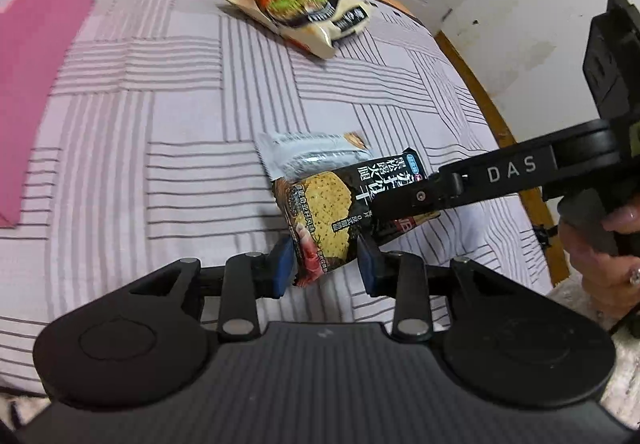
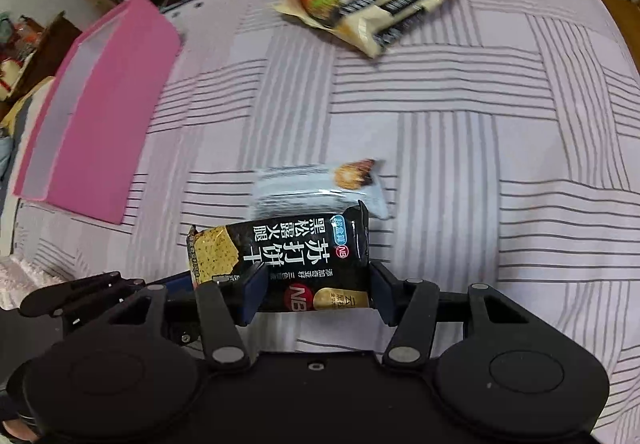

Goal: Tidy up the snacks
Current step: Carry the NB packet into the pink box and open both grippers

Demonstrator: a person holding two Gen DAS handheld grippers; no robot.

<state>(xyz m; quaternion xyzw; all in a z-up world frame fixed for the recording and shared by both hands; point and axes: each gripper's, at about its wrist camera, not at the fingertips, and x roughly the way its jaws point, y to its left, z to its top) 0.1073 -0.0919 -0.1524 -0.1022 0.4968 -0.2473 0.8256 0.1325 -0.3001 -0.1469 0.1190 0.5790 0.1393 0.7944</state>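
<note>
While both grippers, left gripper and right gripper, clamp the black cracker pack above the striped cloth, let one release first, then carry it to the pink bin at 10 o'clock.

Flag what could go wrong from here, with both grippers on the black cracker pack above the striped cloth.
1. The left gripper and right gripper each clamp the black cracker pack at different ends; pulling apart could tear the wrapper or crush the crackers.
2. If one lets go abruptly, the pack may swing down onto the silver packet lying just beyond it.
3. The pink box sits well off to the side, so a loose one-end grip could slip during the carry.
</note>
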